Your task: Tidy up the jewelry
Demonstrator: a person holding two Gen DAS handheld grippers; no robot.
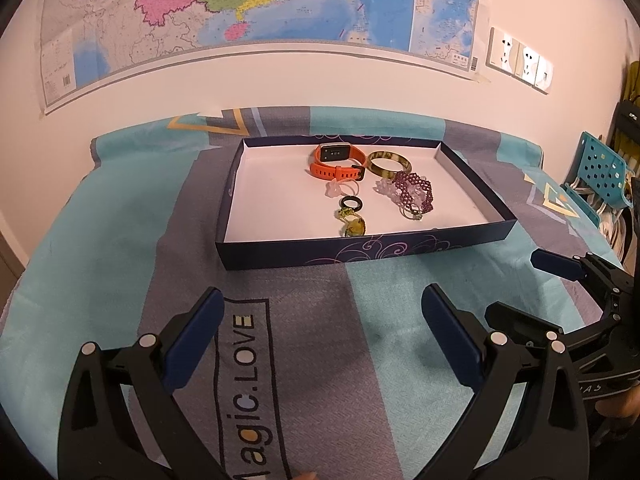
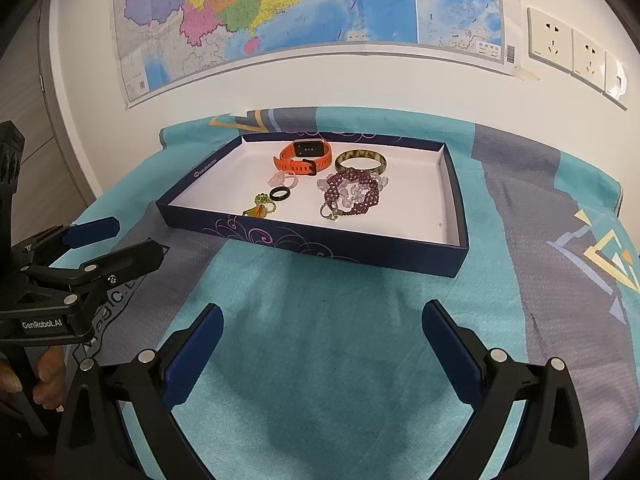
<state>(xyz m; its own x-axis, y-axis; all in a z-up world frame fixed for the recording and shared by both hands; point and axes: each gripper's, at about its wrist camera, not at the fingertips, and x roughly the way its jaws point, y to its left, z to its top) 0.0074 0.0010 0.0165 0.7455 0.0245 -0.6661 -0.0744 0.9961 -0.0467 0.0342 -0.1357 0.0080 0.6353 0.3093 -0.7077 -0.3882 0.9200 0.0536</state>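
Left gripper (image 1: pixel 320 332): jaws wide apart, nothing between them, hovering over the cloth (image 1: pixel 100 280) short of the tray (image 1: pixel 360 250). Right gripper (image 2: pixel 322 344): same, spread wide and empty, also short of the tray. Each gripper shows at the edge of the other's view; they sit side by side, apart.

Surface: table under a teal and grey cloth with yellow triangle prints and "Magic.LOVE" lettering (image 1: pixel 244 388). Tray is a shallow dark blue box lid with swirl print and white inside, lying flat on the cloth.

In the tray, all in the far and middle part:
- 1 orange watch (image 1: pixel 338 160), at the back
- 1 bangle (image 1: pixel 389 163), just right of the watch
- 1 purple bead bracelet (image 1: pixel 414 192), in front of the bangle
- 1 black ring (image 1: pixel 351 203)
- 1 clear ring (image 1: pixel 340 189), touching the watch strap
- 1 yellow-green pendant (image 1: pixel 352 222), nearest the front wall

Room: white wall, 1 large map (image 1: pixel 240 4), 3 sockets (image 2: pixel 576 52) at right, blue perforated basket (image 1: pixel 600 172) off the table's right edge.
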